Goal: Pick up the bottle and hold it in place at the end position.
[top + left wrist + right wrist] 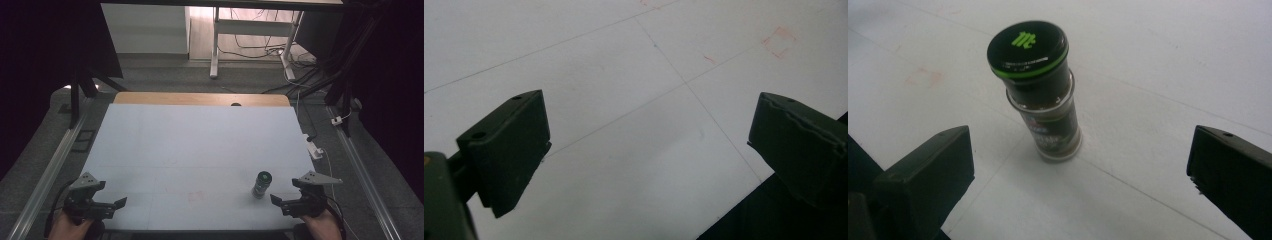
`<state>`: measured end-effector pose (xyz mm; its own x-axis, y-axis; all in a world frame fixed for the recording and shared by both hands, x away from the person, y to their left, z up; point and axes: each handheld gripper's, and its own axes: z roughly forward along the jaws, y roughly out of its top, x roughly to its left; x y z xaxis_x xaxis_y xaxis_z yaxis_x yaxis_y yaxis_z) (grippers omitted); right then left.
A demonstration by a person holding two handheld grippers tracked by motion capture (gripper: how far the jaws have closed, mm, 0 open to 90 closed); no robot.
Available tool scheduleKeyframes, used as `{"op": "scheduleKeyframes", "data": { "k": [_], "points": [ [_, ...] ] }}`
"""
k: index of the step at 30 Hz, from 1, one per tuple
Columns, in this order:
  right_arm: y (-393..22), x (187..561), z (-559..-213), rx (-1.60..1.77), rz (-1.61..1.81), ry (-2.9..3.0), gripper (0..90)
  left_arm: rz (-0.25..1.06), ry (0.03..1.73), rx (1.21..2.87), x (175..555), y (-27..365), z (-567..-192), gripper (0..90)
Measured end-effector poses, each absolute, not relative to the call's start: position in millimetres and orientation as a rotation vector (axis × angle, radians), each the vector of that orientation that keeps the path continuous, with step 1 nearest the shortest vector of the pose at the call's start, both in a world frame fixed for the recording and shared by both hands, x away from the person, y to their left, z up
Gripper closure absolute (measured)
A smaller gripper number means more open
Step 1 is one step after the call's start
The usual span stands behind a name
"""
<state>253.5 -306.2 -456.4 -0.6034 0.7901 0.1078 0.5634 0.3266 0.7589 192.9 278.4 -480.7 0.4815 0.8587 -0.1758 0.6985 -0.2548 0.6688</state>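
- Right gripper view puts the spice jar (pixel 1040 90) at centre frame: upright on the white table (pixel 1158 60), black lid with a green logo, dark contents behind a label I can't read.
- From the high view the jar (pixel 261 184) sits in the lower right of the frame, near the table's (pixel 200 145) front edge.
- It is tall on a narrow base, so I'd judge any glancing knock from one jaw could tip it and send it rolling toward that near edge.
- Closest to it is the right gripper (pixel 290 202), jaws spread wide, holding nothing, just beside the jar and apart from it.
- If those jaws close off-centre or high on the lid, the smooth round body could slip or twist out.
- Lower left of the high view holds the left gripper (pixel 107 206), well apart from the jar; its own view shows the jaws spread wide over bare table (pixel 624 75) with faint pencil lines and red marks.
- That hand is too far off to steady a toppling jar.
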Motion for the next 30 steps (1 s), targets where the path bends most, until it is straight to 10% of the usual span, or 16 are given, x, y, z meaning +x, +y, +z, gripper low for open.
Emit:
{"op": "scheduleKeyframes", "data": {
  "k": [30],
  "points": [
    [-275.3,295.3,-467.6,1.095,1.1,2.399,0.0,0.279,1.294,2.015,193.8,280.0,-481.0,3.8]
  ]
}}
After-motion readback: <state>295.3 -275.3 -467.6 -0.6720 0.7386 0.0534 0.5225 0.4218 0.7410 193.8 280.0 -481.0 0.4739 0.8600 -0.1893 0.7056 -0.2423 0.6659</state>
